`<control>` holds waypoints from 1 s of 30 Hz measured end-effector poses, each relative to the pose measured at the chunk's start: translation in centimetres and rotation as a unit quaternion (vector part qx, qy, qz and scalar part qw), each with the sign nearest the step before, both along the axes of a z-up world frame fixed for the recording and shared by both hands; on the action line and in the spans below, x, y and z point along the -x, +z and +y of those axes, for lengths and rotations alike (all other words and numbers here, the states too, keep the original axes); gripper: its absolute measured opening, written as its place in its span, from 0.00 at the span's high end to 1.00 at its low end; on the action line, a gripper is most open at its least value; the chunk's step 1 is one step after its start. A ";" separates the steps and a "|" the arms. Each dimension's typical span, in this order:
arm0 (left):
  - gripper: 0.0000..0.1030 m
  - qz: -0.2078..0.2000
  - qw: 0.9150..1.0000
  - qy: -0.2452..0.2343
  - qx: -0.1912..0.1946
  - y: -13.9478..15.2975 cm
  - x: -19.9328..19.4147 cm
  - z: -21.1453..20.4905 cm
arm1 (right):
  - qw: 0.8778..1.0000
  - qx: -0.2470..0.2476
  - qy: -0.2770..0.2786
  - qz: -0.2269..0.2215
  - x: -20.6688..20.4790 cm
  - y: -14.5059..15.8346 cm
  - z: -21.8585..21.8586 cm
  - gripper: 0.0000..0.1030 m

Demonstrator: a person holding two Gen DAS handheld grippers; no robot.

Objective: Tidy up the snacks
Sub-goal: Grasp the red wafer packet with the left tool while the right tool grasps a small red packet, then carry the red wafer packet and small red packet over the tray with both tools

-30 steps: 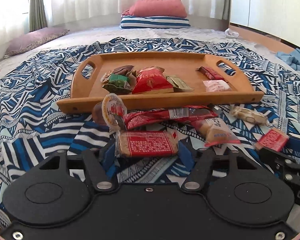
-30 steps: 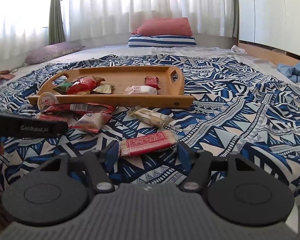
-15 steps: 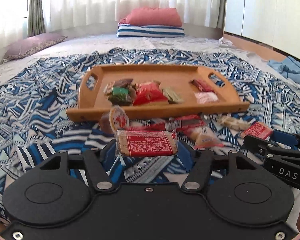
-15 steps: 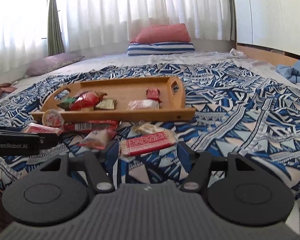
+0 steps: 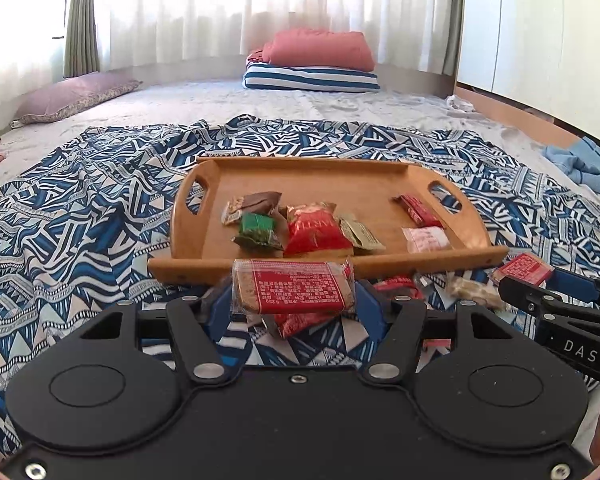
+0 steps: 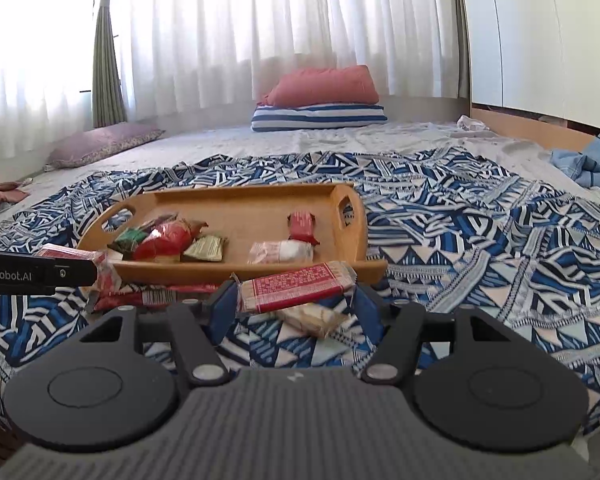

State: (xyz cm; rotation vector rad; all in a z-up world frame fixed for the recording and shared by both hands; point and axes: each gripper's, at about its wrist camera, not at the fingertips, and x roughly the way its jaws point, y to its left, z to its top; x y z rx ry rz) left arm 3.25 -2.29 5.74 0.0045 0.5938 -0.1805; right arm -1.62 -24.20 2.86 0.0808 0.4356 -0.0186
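A wooden tray (image 5: 332, 176) (image 6: 260, 204) lies on the patterned bedspread and holds several snack packets, among them a red bag (image 5: 314, 228) and a green packet (image 5: 256, 226). My left gripper (image 5: 294, 294) is shut on a red-labelled snack bar (image 5: 294, 287), held above the bed just in front of the tray's near rim. My right gripper (image 6: 296, 292) is shut on a similar red snack bar (image 6: 296, 286), also lifted in front of the tray. The right gripper shows at the right edge of the left wrist view (image 5: 556, 300), with its bar (image 5: 524, 268).
Loose snacks lie on the bedspread before the tray: a long red packet (image 6: 152, 298), a pale wafer packet (image 6: 314, 318) and a beige packet (image 5: 472, 294). Pillows (image 5: 312, 64) lie far behind. Blue clothing (image 6: 588, 164) lies at the right.
Both grippers have risen off the bedspread with their red bars and moved up toward the tray's near rim. The tray now sits lower and farther in both views.
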 end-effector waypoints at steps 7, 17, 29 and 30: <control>0.41 -0.001 1.000 -0.004 0.003 1.7 -3.2 0.2 | 1.000 -0.005 -0.002 0.001 -3.3 1.4 -0.3 0.36; 0.41 0.003 1.000 -0.003 0.029 3.9 -11.8 0.8 | 1.000 -0.025 0.004 0.007 -11.7 3.4 -1.8 0.36; 0.41 0.055 0.998 0.023 0.035 0.8 -24.0 0.0 | 0.995 -0.035 -0.012 0.095 -23.8 1.2 -2.4 0.36; 0.41 0.059 0.997 0.026 0.038 0.4 -24.6 -0.1 | 0.994 -0.038 -0.016 0.100 -24.4 0.9 -2.5 0.36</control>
